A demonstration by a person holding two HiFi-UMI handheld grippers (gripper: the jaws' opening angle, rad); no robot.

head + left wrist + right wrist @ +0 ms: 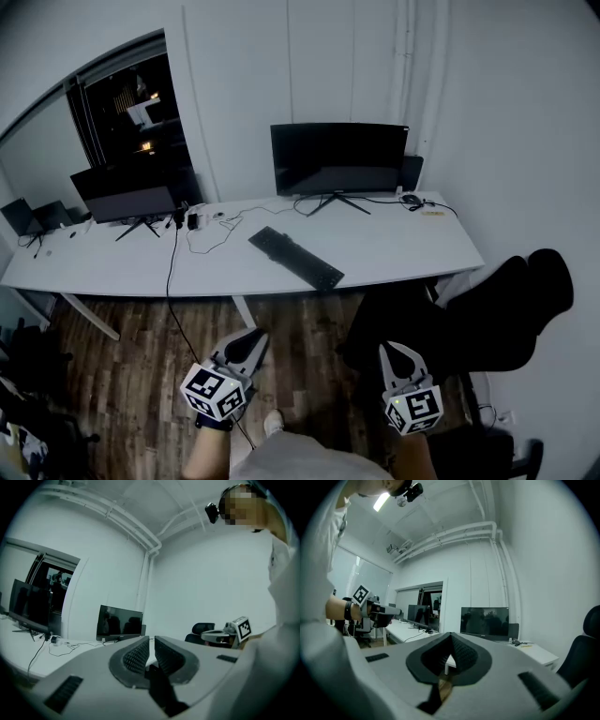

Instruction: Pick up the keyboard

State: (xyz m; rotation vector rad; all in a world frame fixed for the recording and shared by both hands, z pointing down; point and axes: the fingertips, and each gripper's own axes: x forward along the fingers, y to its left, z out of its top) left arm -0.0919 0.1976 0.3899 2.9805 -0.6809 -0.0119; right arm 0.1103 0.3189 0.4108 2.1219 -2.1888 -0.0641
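The black keyboard (295,258) lies at an angle on the white desk (403,248), in front of the right-hand monitor (339,157). Both grippers hang well short of the desk, over the wooden floor. My left gripper (249,345) is shut, its ribbed pads almost touching with nothing between them (151,644). To its right, my right gripper (393,353) is shut and empty too (450,638). Each points level toward the desk. Neither gripper view shows the keyboard.
A second monitor (125,197) stands at the desk's left, with cables (211,234) trailing across the top and down to the floor. A black office chair (487,309) sits just right of the right gripper. Small items (412,200) lie by the right monitor's foot.
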